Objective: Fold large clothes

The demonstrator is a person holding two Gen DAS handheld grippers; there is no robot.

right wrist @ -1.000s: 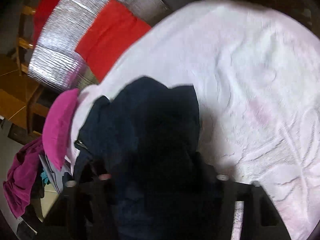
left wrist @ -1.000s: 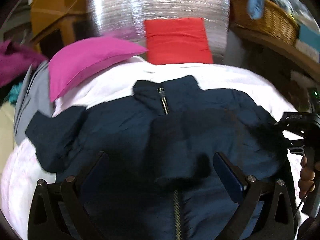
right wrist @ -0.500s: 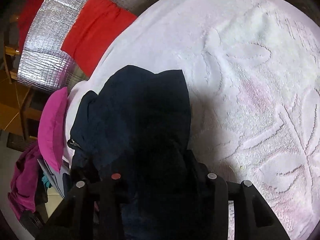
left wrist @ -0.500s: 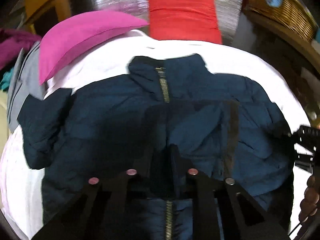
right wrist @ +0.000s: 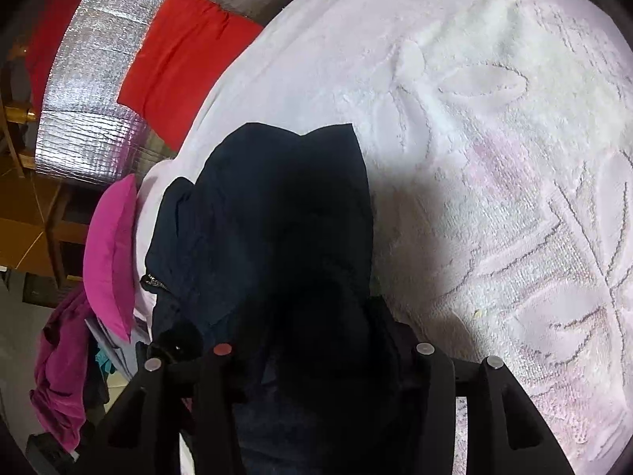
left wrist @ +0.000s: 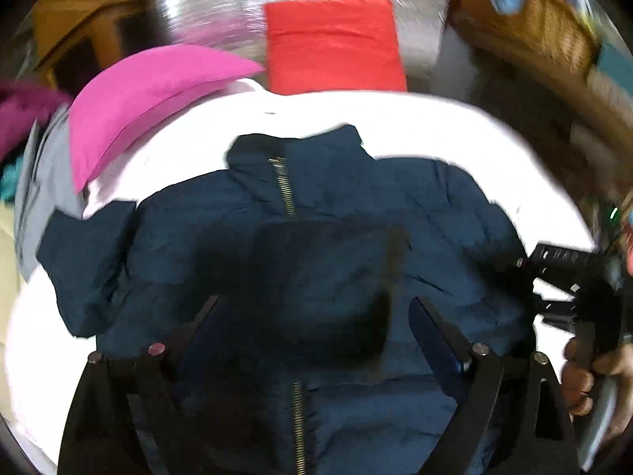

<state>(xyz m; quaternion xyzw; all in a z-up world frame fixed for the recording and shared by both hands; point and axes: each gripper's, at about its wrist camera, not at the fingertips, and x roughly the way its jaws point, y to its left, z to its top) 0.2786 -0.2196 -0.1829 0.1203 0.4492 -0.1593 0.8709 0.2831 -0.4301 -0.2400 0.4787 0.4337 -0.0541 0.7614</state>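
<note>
Two grippers: left gripper [left wrist: 312, 316] spread wide above navy jacket [left wrist: 316, 245], readying fold; right gripper [right wrist: 316, 340] spread unclear, buried in sleeve.

Matt cloth jacket [left wrist: 316, 245], rough towel [right wrist: 494, 198], shiny foil [right wrist: 95, 91]

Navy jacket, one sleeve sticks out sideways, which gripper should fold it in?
Left. The left gripper hangs open over the jacket's lower front, nearer the spread sleeve. The right gripper sits at the jacket's opposite edge and would probably have to cross the whole garment.
</note>
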